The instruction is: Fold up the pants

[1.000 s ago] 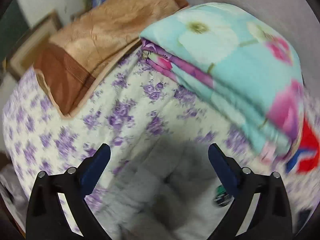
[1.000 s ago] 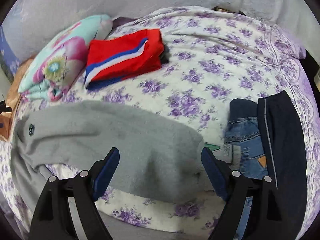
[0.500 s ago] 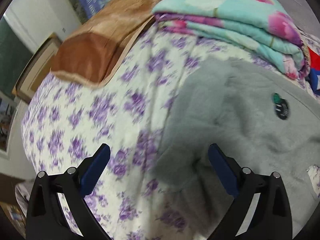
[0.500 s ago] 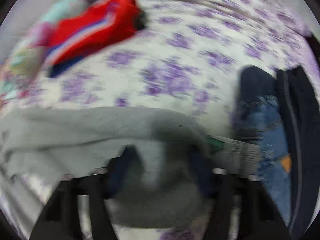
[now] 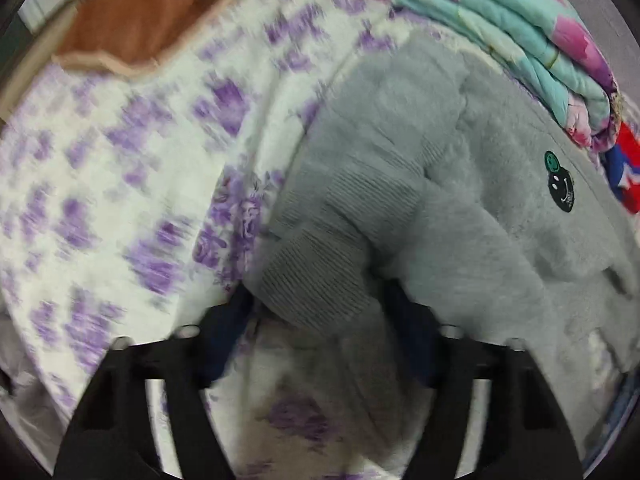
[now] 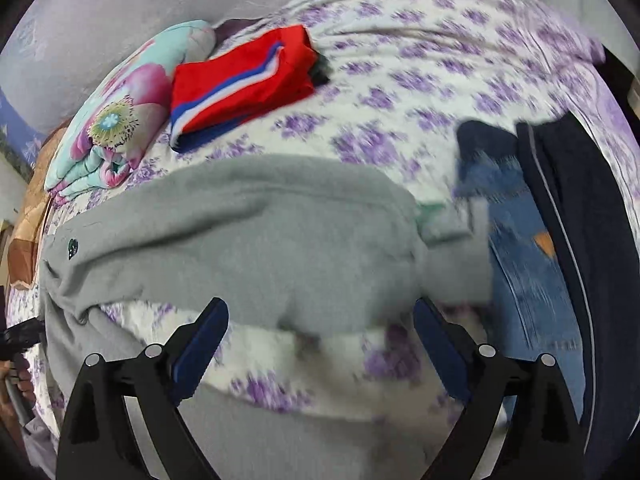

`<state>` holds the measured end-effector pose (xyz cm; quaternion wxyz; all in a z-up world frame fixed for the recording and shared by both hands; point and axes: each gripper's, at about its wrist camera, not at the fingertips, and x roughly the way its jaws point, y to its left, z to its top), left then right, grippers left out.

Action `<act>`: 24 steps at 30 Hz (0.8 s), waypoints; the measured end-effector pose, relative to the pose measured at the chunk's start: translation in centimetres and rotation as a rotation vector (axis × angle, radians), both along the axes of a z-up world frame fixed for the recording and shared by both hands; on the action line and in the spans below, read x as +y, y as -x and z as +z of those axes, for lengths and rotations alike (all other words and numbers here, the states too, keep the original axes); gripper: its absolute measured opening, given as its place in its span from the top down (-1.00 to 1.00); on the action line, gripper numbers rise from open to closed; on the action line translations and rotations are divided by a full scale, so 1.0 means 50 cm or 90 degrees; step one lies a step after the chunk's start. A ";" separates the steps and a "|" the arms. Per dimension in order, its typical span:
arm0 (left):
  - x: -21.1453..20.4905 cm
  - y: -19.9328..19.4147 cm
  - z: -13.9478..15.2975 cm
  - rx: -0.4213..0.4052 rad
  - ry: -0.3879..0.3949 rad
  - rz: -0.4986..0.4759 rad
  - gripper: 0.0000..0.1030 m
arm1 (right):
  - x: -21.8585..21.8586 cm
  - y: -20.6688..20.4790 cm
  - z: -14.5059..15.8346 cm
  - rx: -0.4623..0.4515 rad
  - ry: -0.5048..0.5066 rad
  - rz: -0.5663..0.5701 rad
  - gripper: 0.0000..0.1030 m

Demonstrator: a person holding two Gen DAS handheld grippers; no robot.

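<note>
Grey fleece pants lie crosswise on the purple-flowered bed sheet. In the left wrist view their ribbed cuff is bunched up between the fingers of my left gripper, which points steeply down. Its jaws are closing, with the blurred pads right at the sides of the cuff. My right gripper hovers over the lower edge of the pants' other end. Its jaws are opening and stand wide, gripping nothing. A small dark smiley patch shows on the grey fabric.
A folded turquoise flowered quilt and a folded red garment with blue and white stripes lie beyond the pants. Blue jeans and dark navy trousers lie at the right. A brown blanket sits at the far left.
My left gripper swung off the quilt and sank onto the pants' ribbed cuff, its jaws narrowing. My right gripper narrowed over the grey fabric, then spread wide again.
</note>
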<state>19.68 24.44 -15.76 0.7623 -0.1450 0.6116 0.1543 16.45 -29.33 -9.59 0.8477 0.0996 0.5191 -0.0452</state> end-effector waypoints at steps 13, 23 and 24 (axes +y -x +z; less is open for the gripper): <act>0.004 0.112 0.172 -0.101 -0.062 0.107 0.54 | -0.128 0.074 -0.011 -0.004 -0.076 -0.148 -0.86; 0.049 0.170 0.110 -0.051 -0.096 0.089 -0.12 | -0.155 -0.067 -0.114 0.051 -0.099 -0.182 0.15; 0.052 0.176 0.122 -0.063 -0.093 0.090 -0.18 | -0.162 -0.062 -0.089 0.032 -0.112 -0.181 0.15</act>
